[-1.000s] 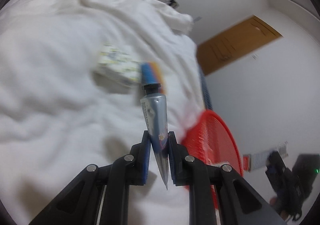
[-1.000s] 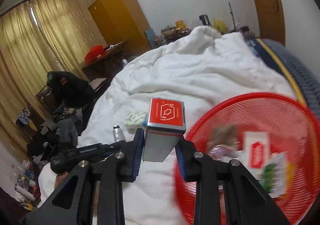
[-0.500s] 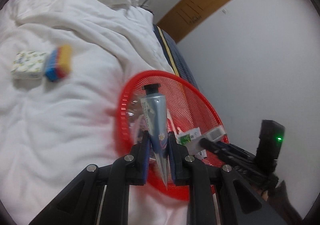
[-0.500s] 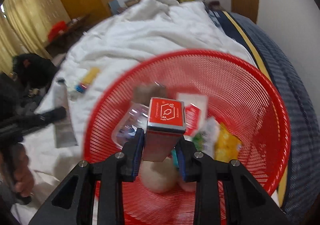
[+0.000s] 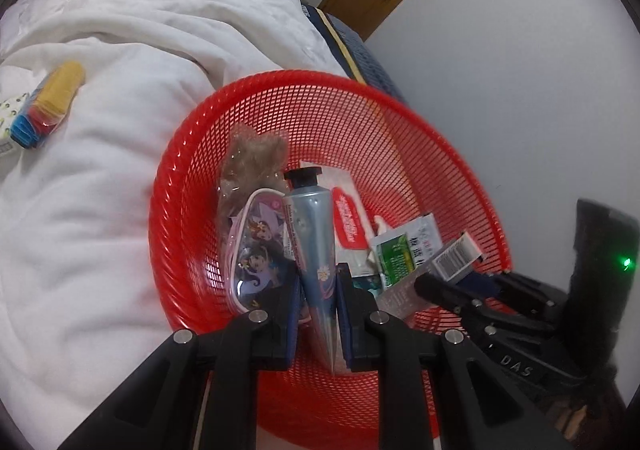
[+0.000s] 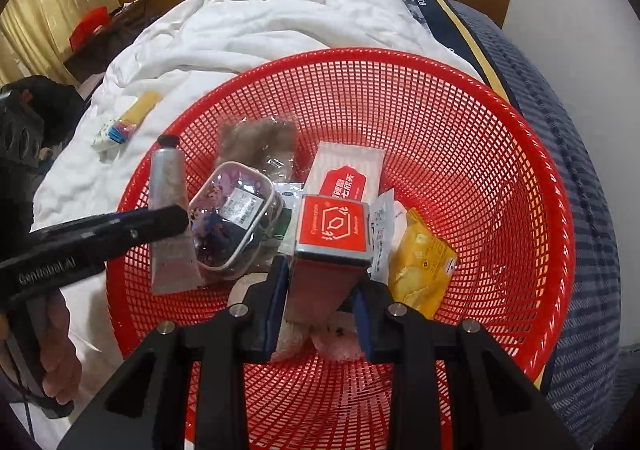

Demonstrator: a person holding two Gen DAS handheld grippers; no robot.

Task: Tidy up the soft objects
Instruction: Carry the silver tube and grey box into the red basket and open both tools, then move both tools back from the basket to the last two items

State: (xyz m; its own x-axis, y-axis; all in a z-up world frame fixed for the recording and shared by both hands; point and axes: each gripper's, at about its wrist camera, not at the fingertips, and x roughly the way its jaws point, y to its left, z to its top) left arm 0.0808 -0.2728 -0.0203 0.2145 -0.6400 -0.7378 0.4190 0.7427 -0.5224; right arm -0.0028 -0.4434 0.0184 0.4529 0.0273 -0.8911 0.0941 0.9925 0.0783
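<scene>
My left gripper (image 5: pixel 318 308) is clamped on the crimped tail of a silver hand-cream tube (image 5: pixel 311 238), cap toward twelve o'clock, and my right gripper (image 6: pixel 320 302) is clamped on a small box with an orange-red top (image 6: pixel 334 226); I judge both are held over the red mesh basket (image 6: pixel 500 153) for release among the pouches already inside. The yellow, red and blue pack (image 5: pixel 48 105) lies on the white duvet (image 5: pixel 120 49) at nine o'clock of the basket, well apart. Legible writing: "DAS" on one gripper body, "GenRobot.AI" on the other; packet print is mostly unreadable.
</scene>
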